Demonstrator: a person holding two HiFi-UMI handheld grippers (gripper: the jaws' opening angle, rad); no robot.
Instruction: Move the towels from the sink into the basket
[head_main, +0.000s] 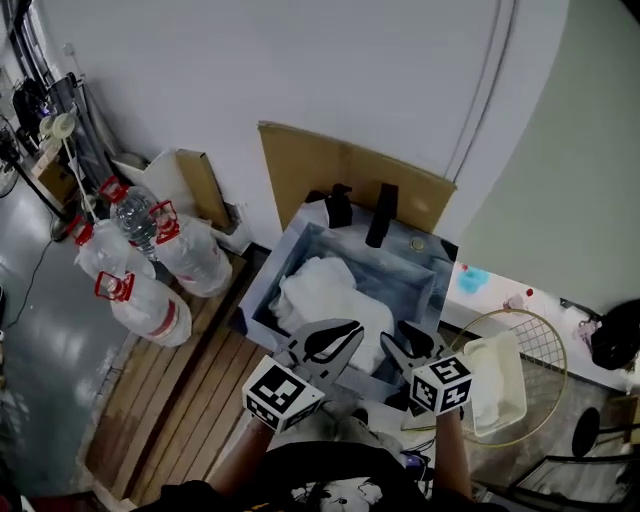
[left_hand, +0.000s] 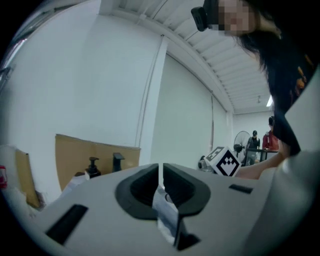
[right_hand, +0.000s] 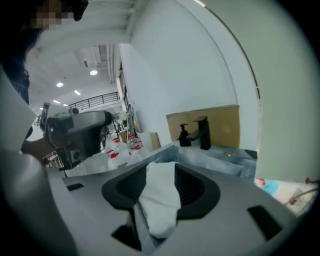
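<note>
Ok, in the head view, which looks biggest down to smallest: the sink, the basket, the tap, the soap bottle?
1. sink
2. basket
3. tap and soap bottle, tied: both look small and too alike to rank.

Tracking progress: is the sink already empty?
No, a white towel lies heaped in the sink in the head view.
</note>
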